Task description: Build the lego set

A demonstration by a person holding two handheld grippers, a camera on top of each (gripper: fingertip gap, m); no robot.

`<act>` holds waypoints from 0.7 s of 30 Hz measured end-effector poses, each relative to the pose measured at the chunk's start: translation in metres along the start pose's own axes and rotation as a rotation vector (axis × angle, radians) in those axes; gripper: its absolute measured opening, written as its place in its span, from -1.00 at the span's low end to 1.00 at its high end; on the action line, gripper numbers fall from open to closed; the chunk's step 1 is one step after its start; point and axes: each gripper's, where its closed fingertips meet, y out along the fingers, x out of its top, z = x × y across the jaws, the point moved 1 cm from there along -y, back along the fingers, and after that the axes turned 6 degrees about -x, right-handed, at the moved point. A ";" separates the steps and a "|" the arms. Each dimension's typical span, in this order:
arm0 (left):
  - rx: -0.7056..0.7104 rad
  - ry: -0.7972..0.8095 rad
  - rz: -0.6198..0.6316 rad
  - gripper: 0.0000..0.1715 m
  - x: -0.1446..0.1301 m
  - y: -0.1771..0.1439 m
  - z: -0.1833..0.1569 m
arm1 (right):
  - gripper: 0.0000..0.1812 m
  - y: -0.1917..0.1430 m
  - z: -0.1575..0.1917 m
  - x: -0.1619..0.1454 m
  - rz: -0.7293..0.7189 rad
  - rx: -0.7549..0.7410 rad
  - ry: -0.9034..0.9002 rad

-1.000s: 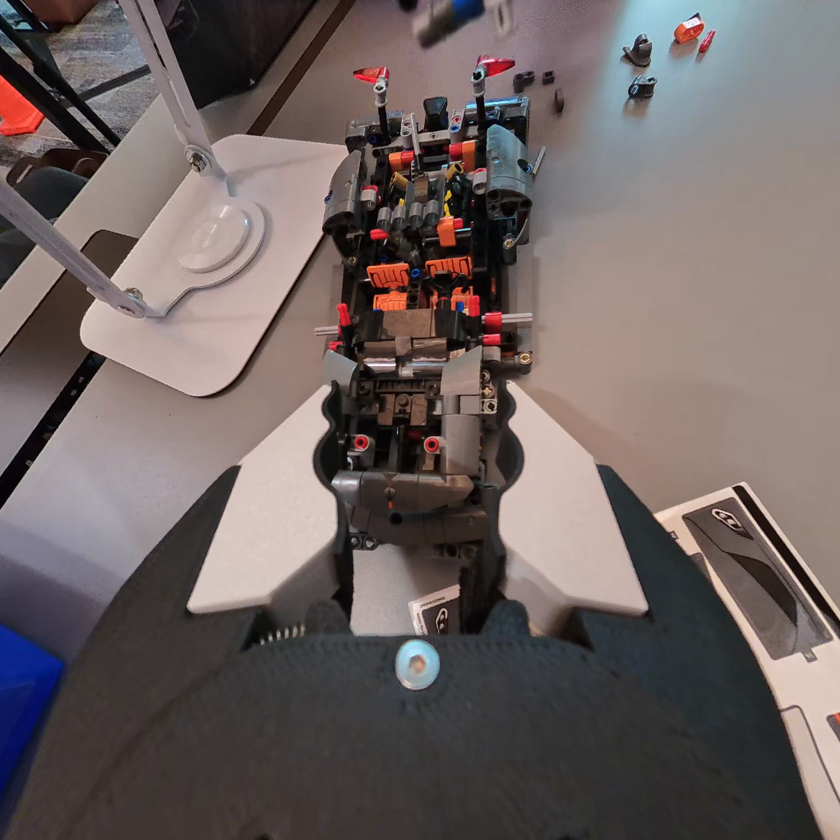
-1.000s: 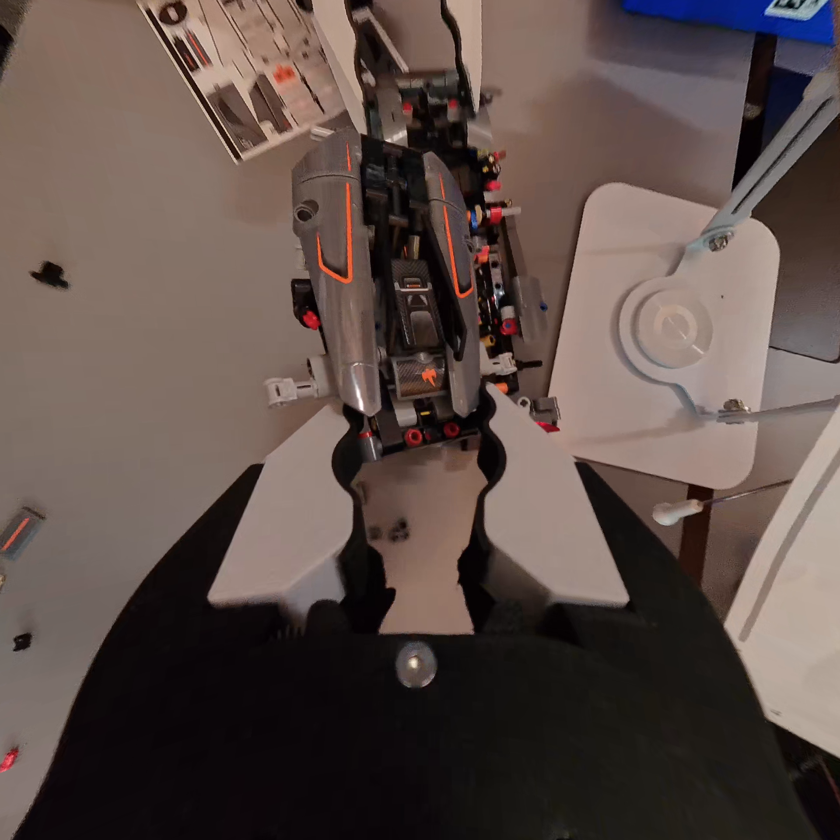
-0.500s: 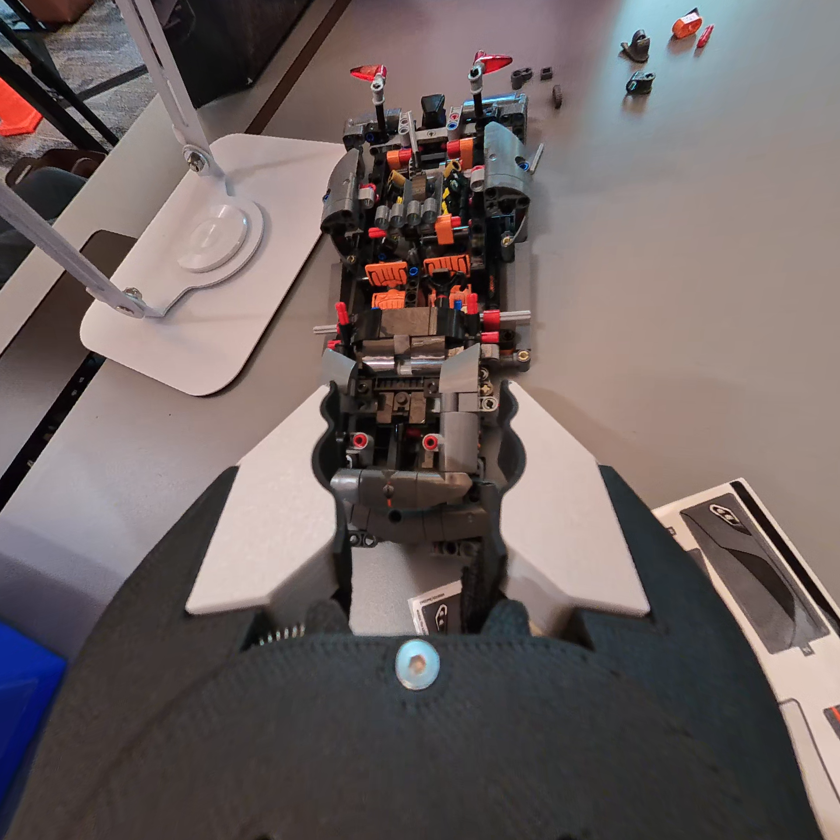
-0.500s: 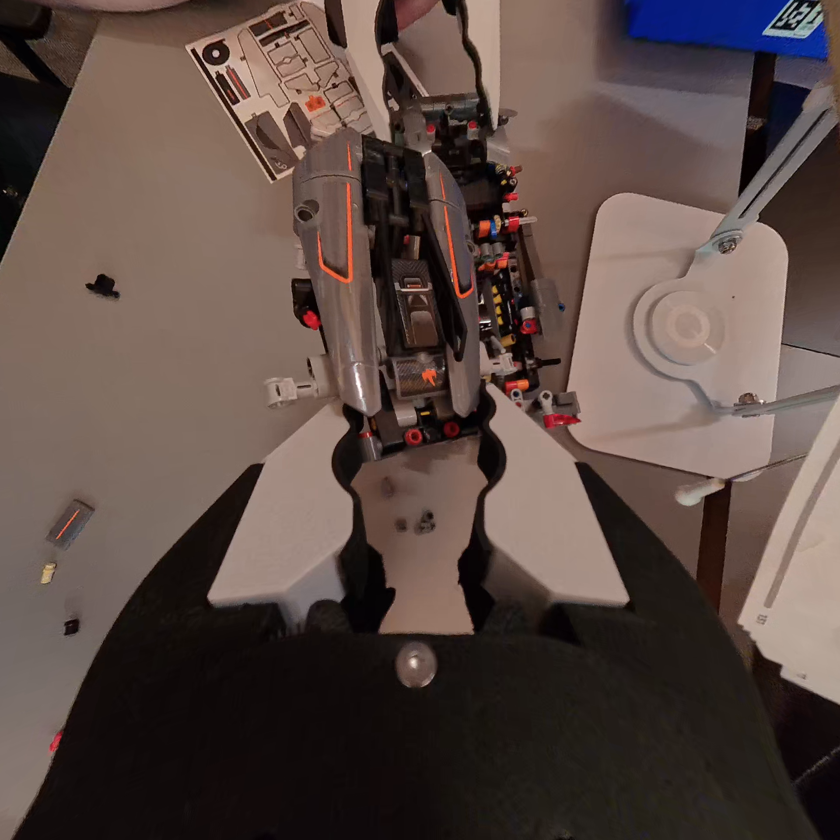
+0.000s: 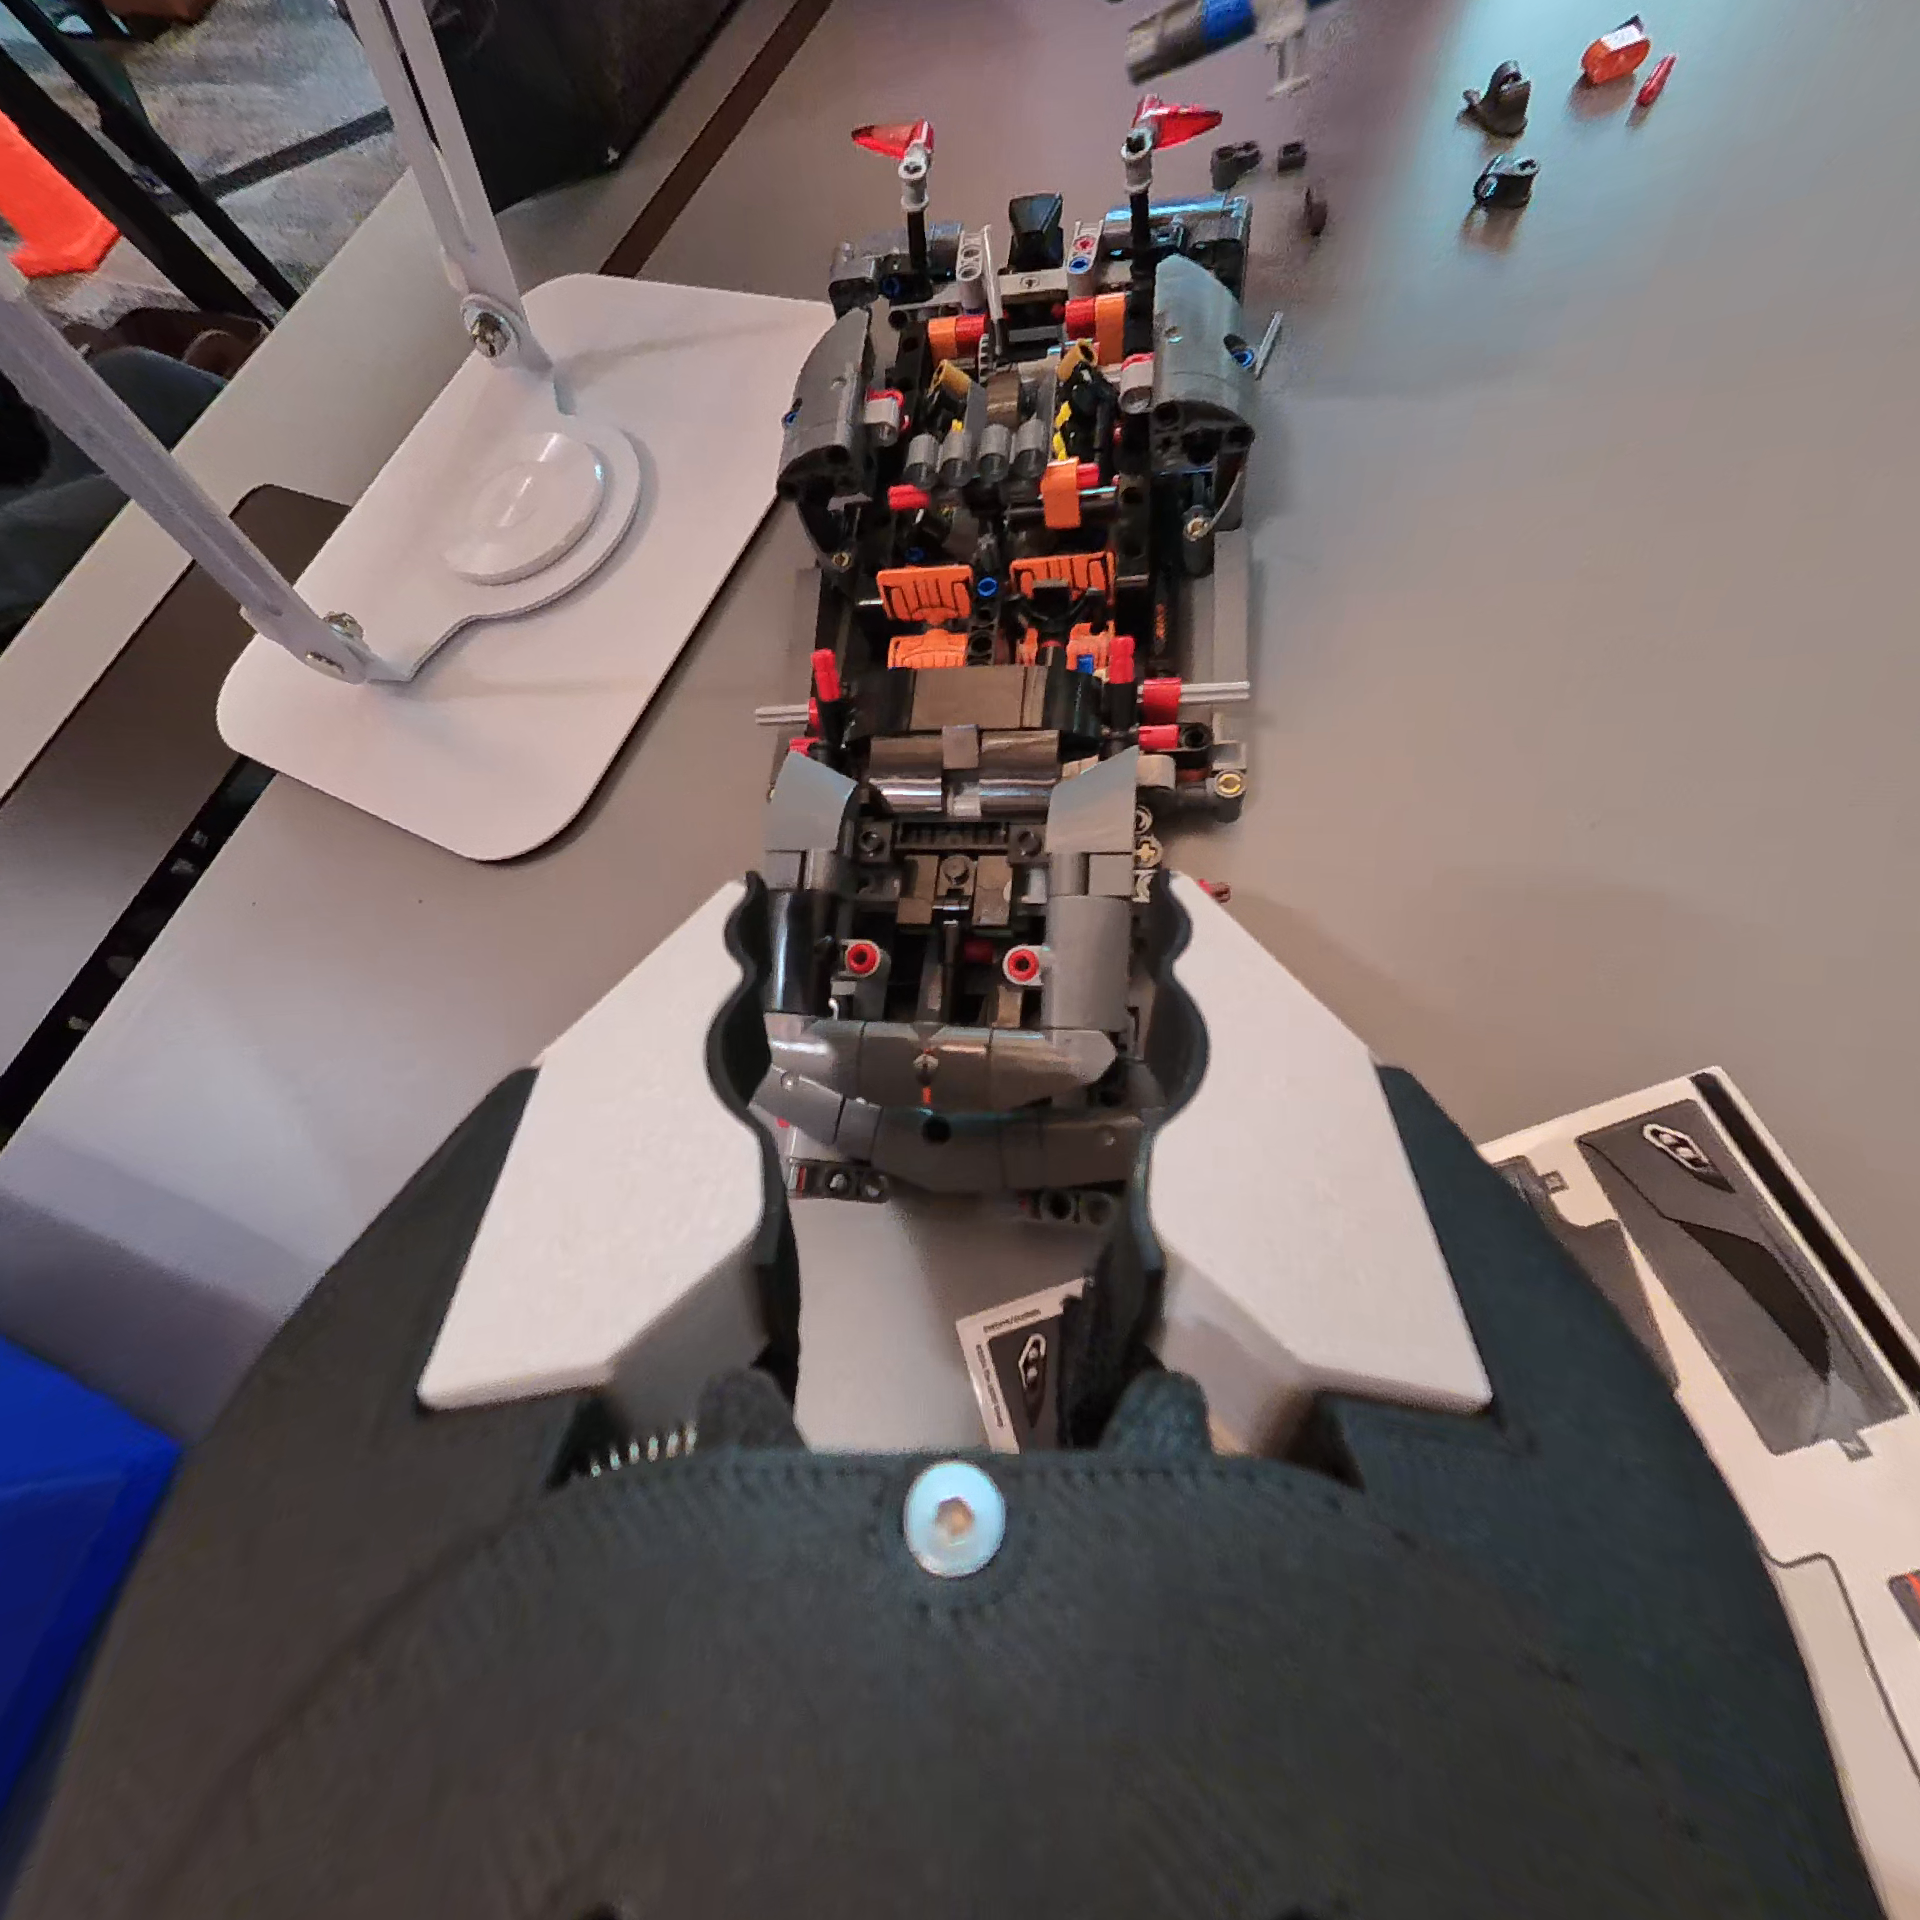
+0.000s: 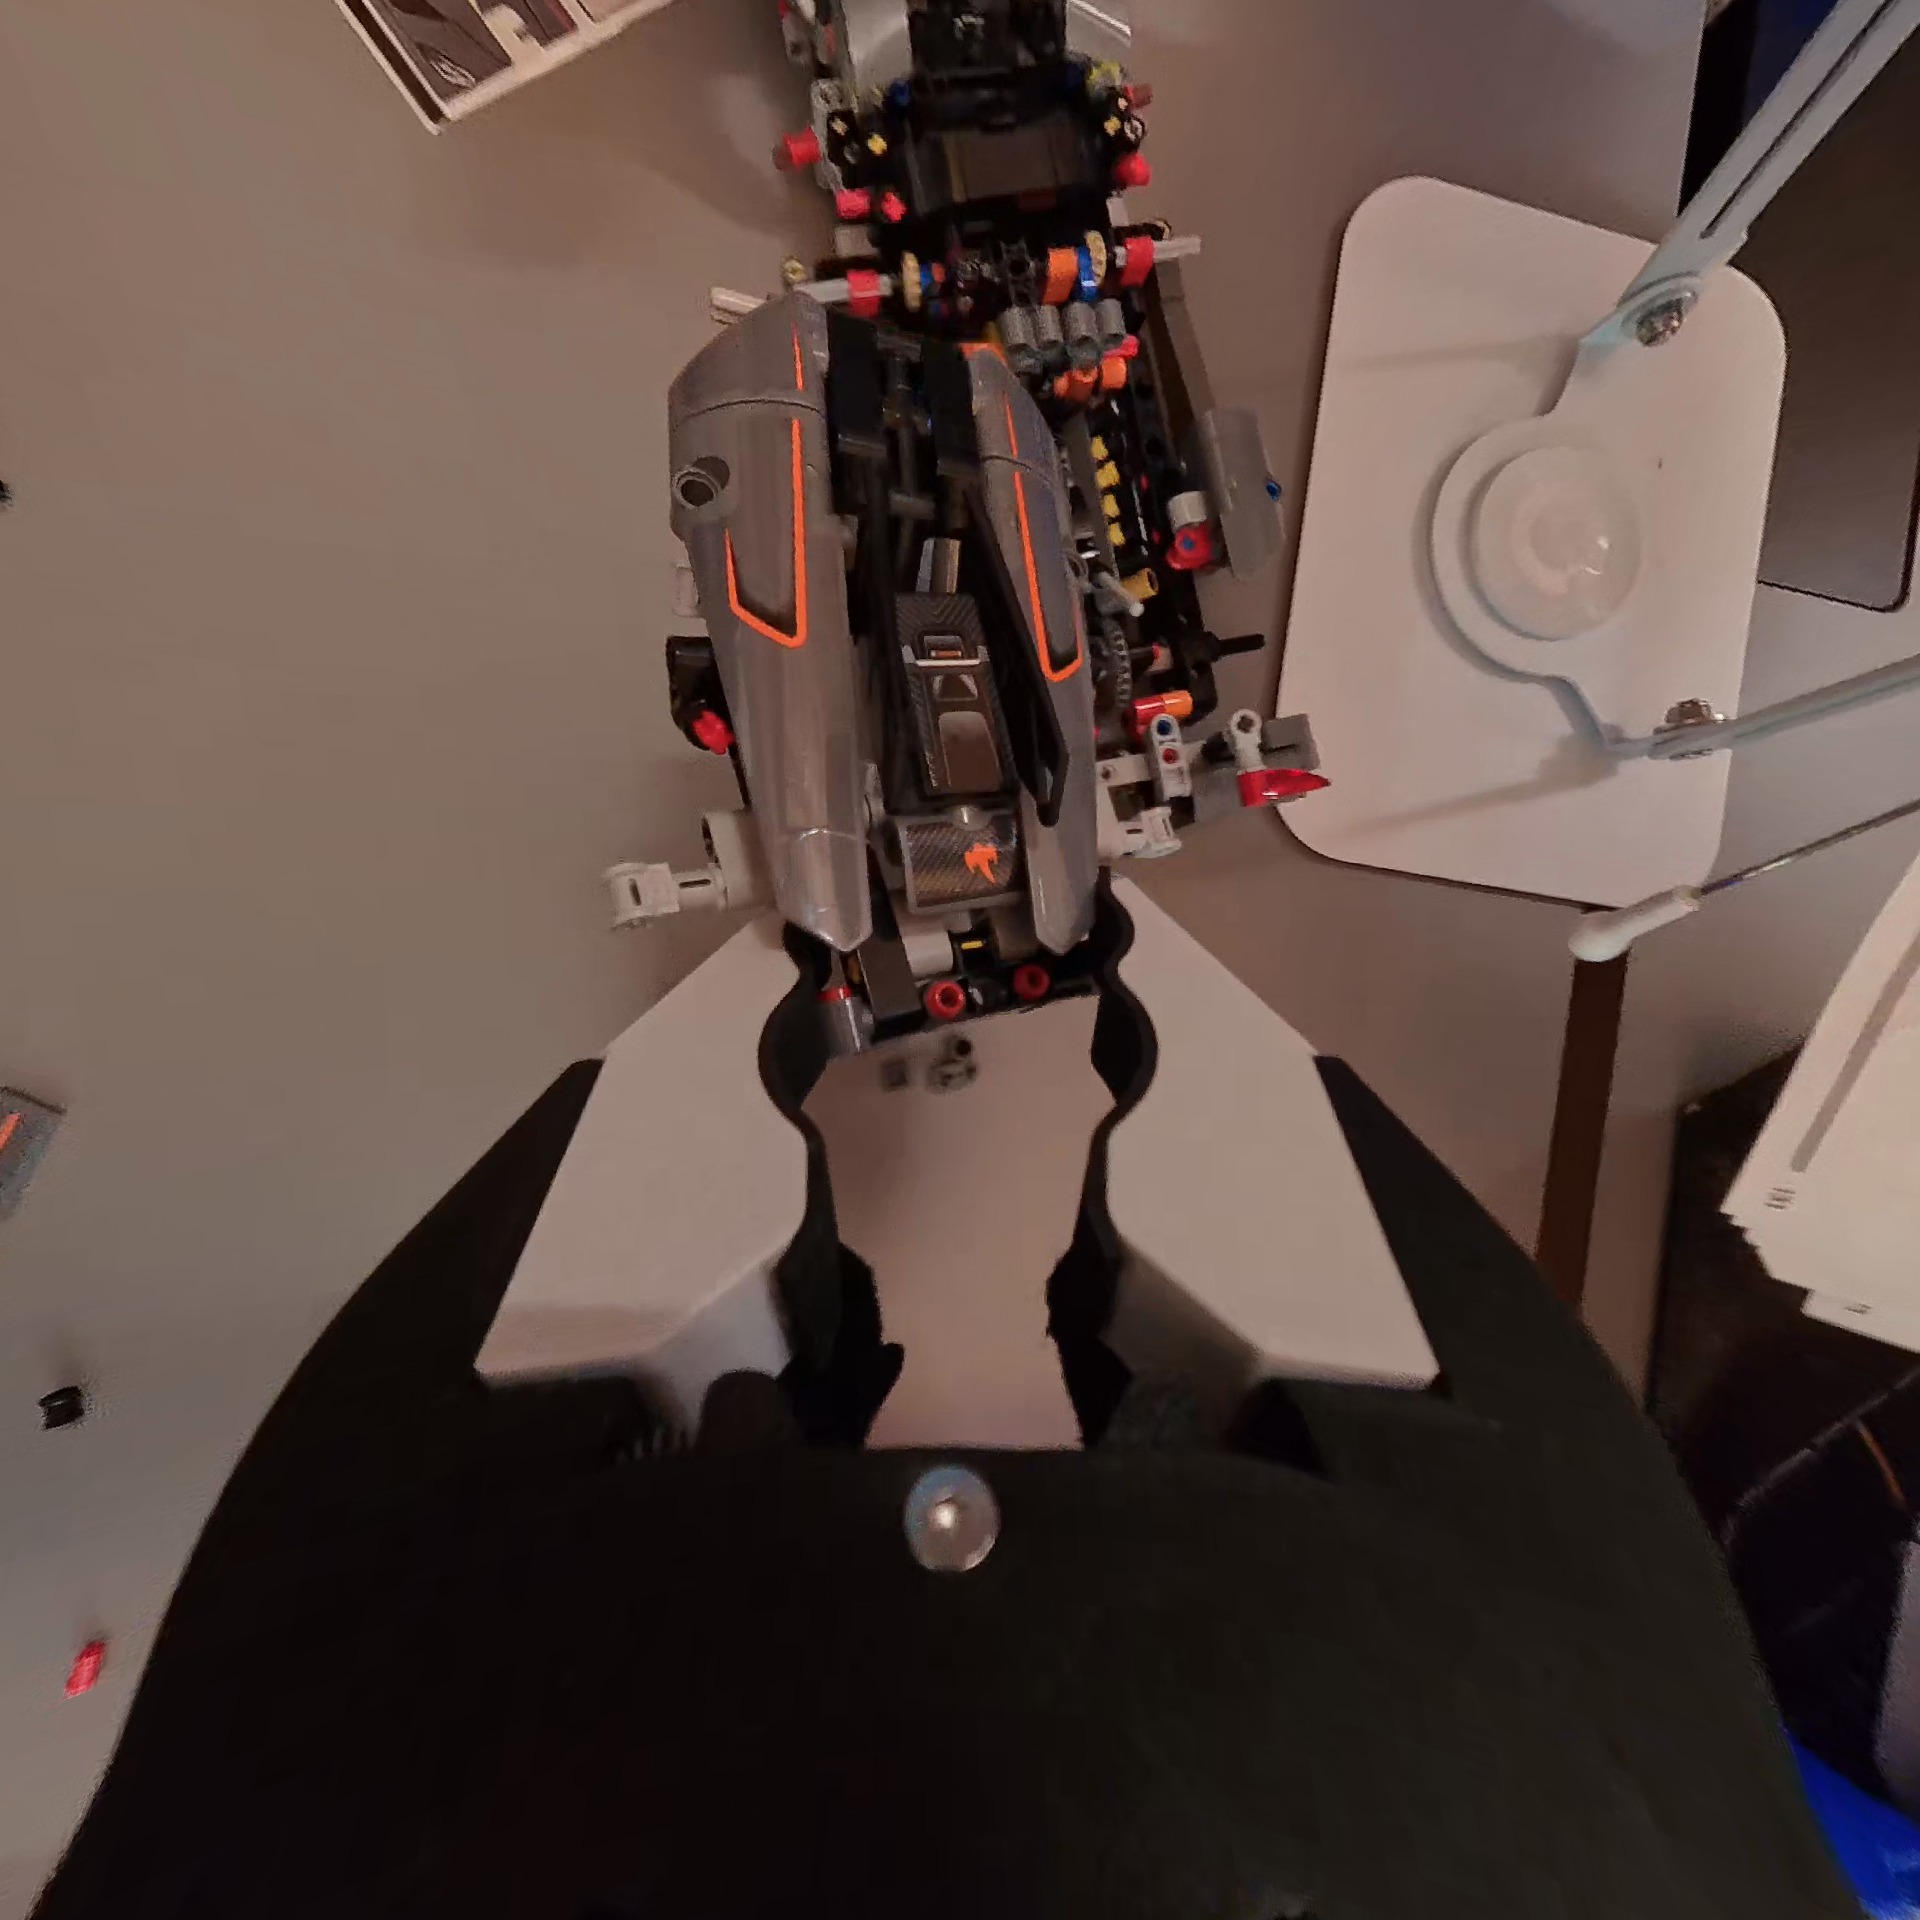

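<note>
Left hand-held gripper clamped on the front end of the lego chassis, which lies lengthwise on the grey table, fingers partly closed against its sides. Right hand-held gripper grips the near end of a grey body section with orange stripes, held above the chassis rear. White lamp base just left of the chassis. Sticker sheet at right edge. Loose small parts lie well apart at the far right of the table.
</note>
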 end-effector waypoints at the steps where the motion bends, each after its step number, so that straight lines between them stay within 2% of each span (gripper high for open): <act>1: 0.001 -0.002 0.003 -0.17 -0.001 0.000 0.000 | -0.47 0.002 -0.005 0.000 0.021 -0.022 -0.013; 7: -0.004 -0.009 0.019 -0.15 -0.005 0.000 0.001 | -0.47 0.023 -0.030 -0.001 0.185 -0.082 -0.143; 14: -0.010 -0.003 0.030 -0.15 -0.006 0.001 0.000 | -0.47 0.049 -0.048 0.008 0.265 -0.071 -0.244; 21: -0.007 0.004 0.038 -0.14 -0.007 0.001 -0.001 | -0.47 0.061 -0.055 0.013 0.235 -0.057 -0.319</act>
